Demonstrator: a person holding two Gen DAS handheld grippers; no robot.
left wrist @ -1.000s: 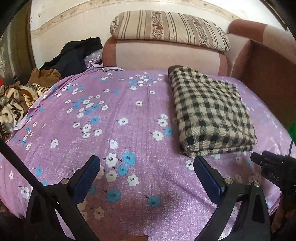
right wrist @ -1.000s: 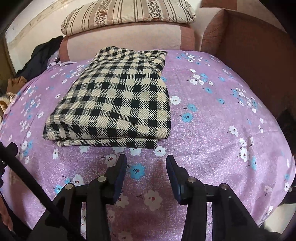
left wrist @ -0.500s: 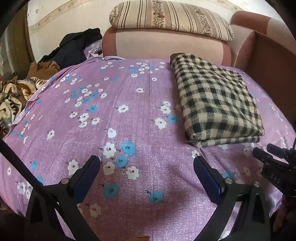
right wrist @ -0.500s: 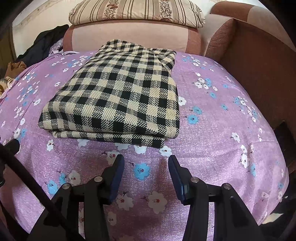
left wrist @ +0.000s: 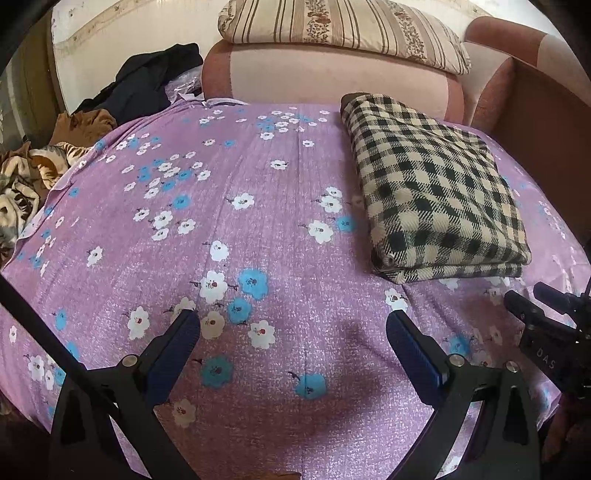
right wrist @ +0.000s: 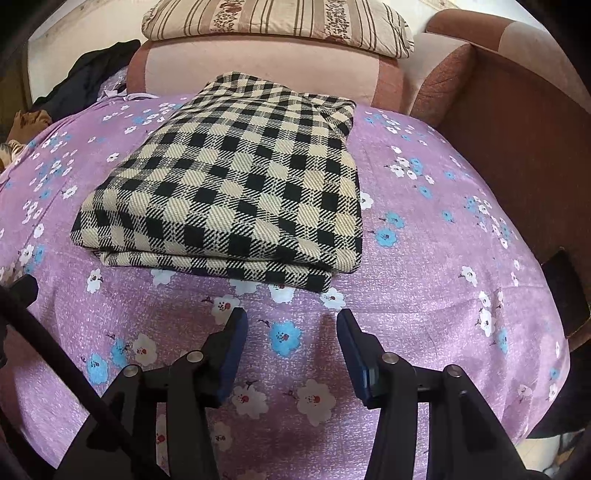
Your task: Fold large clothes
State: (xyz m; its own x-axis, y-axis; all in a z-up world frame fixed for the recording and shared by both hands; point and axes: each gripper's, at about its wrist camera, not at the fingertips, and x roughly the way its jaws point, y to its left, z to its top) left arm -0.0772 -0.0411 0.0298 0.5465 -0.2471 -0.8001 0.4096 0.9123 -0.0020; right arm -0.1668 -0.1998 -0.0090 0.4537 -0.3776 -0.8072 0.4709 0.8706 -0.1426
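Observation:
A black and cream checked garment (left wrist: 432, 192) lies folded in a neat rectangle on the purple flowered bedsheet (left wrist: 221, 236), toward the right side. It fills the middle of the right wrist view (right wrist: 236, 188). My left gripper (left wrist: 293, 332) is open and empty, above bare sheet to the left of the garment's near edge. My right gripper (right wrist: 291, 328) is open and empty, just in front of the garment's near folded edge, not touching it. The right gripper's body also shows at the right edge of the left wrist view (left wrist: 546, 332).
A striped pillow (left wrist: 340, 33) rests on the pink sofa backrest (left wrist: 332, 81) behind. Dark clothes (left wrist: 147, 81) and brown patterned fabrics (left wrist: 33, 177) are piled at the far left. A brown armrest (right wrist: 517, 147) borders the right side.
Both grippers have moved forward toward the folded garment, which now looks larger and nearer in both views. The garment has not moved. Both jaws stay open.

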